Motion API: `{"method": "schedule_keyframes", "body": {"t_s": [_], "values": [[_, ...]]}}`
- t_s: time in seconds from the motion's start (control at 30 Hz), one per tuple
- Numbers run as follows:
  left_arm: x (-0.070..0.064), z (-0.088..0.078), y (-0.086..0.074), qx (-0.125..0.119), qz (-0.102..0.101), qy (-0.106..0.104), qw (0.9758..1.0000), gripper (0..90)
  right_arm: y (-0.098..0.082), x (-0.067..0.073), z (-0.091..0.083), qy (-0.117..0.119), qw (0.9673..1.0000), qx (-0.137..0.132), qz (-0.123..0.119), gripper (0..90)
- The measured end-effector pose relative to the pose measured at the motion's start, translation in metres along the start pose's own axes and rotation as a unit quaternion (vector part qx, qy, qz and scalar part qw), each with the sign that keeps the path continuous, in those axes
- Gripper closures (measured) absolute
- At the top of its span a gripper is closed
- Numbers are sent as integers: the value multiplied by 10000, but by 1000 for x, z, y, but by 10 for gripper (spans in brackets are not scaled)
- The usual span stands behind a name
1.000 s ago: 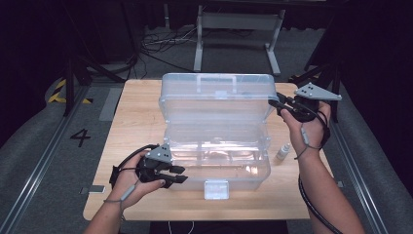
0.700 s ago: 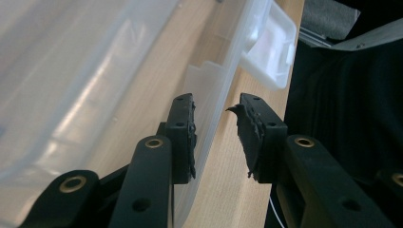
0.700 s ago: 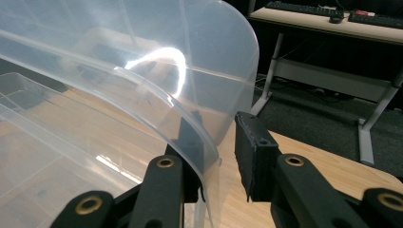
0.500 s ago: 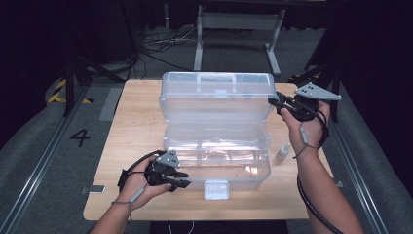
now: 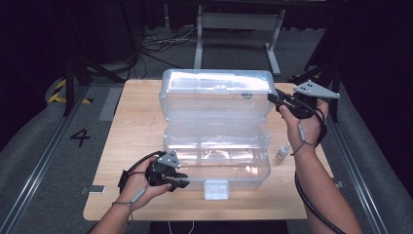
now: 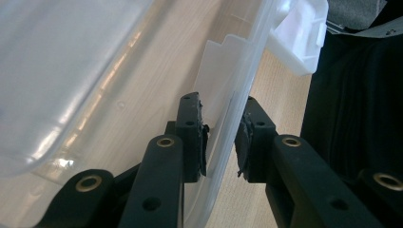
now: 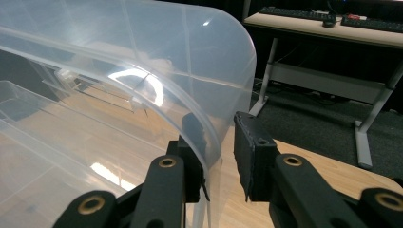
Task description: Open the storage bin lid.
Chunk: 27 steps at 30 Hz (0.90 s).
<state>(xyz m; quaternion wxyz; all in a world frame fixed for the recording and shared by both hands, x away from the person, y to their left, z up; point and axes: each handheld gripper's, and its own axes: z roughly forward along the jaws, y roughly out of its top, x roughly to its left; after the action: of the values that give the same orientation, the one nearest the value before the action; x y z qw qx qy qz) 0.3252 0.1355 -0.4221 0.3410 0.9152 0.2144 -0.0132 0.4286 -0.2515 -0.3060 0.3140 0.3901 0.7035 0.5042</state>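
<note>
Since the earlier frame our left gripper (image 5: 181,181) has slid in along the table's (image 5: 136,122) near edge to the box's (image 5: 219,165) front left corner, and its jaws have just been closing with the front wall of the box between them. In the left gripper view the wall runs up between the two pads: the left pad touches it, while a slim gap shows at the right pad, so we cannot tell whether the grip is firm. Our right gripper (image 5: 273,97) has kept its place at the right end of the raised lid (image 5: 216,95), over the table's far right part. In the right gripper view the curved lid rim passes between the jaws, the left pad sits behind the clear plastic against it, and the right pad stands a little off, so the jaws are partly open around the rim.

We see the clear box at the middle of the table, lid tilted up and back, its white latch (image 5: 216,189) at the front edge. A small bottle (image 5: 282,153) lies just beside the box's right side.
</note>
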Motion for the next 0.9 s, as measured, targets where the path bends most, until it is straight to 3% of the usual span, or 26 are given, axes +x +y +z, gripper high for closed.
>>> {"method": "schedule_keyframes", "body": {"t_s": [0.57,0.63,0.9], "values": [[0,0,-2,6,-41,39,10000,736,4,-2,9,-209,9994,-243,164,808],[0,0,-2,0,-45,59,10000,736,6,-2,10,-378,9991,-187,-53,856],[0,0,-3,-6,-55,88,9999,736,6,-4,21,-461,9986,-254,18,862]]}}
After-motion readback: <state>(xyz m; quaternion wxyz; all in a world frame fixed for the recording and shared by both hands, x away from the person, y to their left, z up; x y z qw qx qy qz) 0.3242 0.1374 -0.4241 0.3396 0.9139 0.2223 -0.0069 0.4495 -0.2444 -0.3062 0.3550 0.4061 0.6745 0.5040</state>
